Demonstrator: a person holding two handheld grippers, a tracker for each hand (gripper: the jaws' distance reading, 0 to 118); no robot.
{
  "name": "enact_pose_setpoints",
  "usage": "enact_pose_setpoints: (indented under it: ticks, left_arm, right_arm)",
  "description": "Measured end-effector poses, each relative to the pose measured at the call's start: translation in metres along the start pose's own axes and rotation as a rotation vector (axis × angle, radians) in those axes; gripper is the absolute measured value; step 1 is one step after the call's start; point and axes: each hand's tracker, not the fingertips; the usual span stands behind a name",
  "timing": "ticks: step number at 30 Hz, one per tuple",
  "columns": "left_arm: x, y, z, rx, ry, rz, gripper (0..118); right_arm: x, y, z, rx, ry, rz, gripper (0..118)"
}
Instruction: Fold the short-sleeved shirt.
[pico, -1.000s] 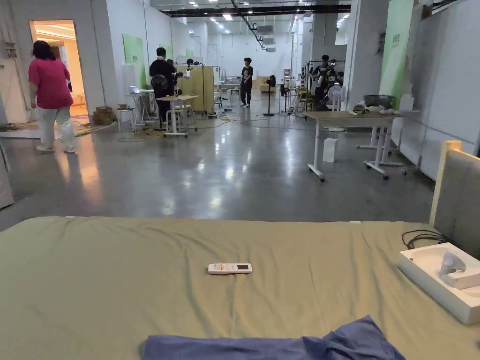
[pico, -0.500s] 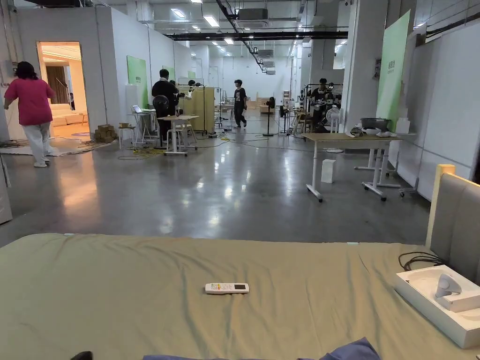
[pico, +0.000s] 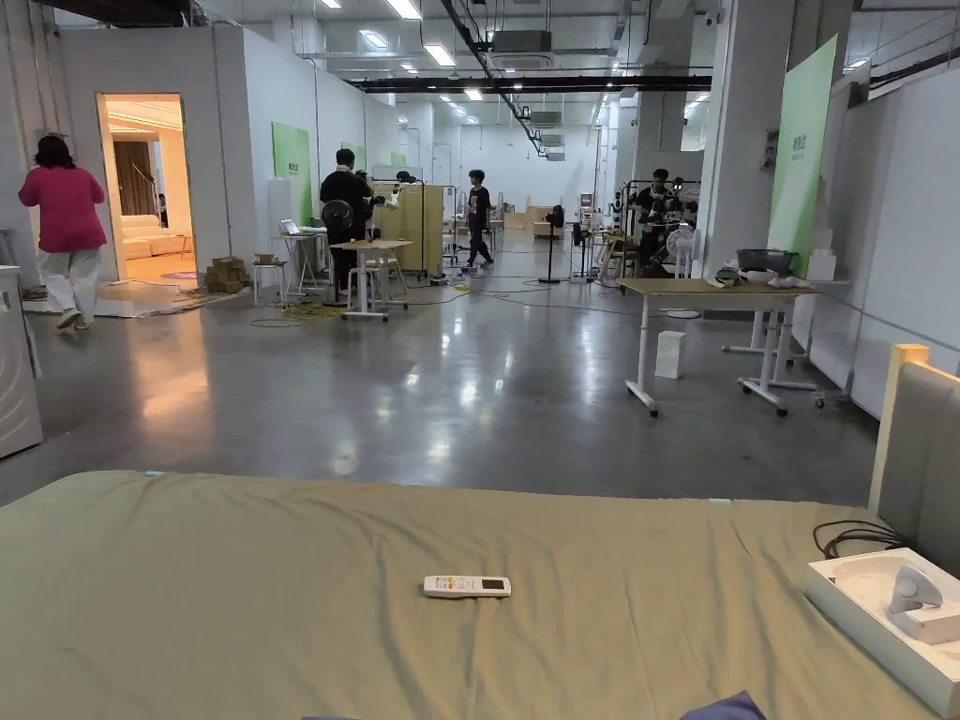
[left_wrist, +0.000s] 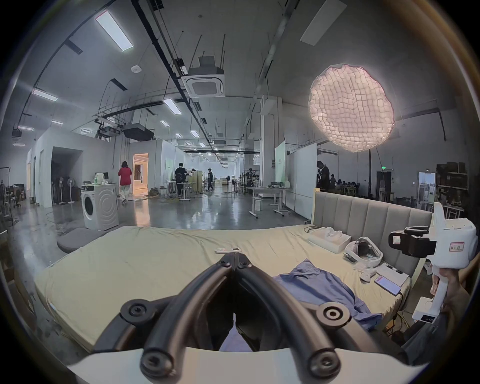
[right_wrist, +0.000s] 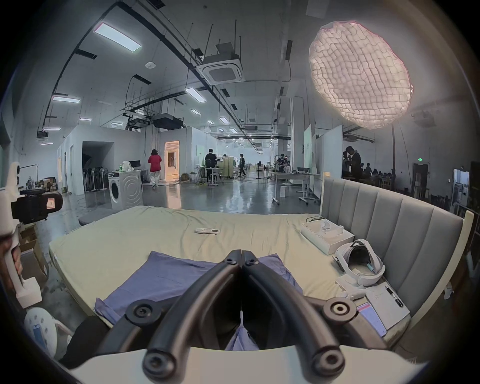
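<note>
While both jaws meet, shirt (right_wrist: 166, 280) lies partly hidden.

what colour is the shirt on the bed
The shirt is plain blue with a purple tinge, no pattern; it shows best in the right gripper view.

person in red (pico: 66, 239) nearer lit doorway (pico: 145, 187)

head cam faces hall over bed (pico: 234, 581), both gripper cams alongside, shared remote (pico: 467, 587)
</note>
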Motion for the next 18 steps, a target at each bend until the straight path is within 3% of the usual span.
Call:
enact_pose_setpoints:
  ticks: [13,18]
  left_arm:
    - [0.003,-0.009,-0.005,-0.041,-0.020,-0.049,1]
    - [-0.021,-0.031,0.001,-0.150,0.005,0.037,1]
  right_arm:
    - [0.005,-0.007,-0.003,-0.021,0.011,-0.041,0]
    - [0.007,-0.022,-0.004,-0.074,0.018,-0.042,0]
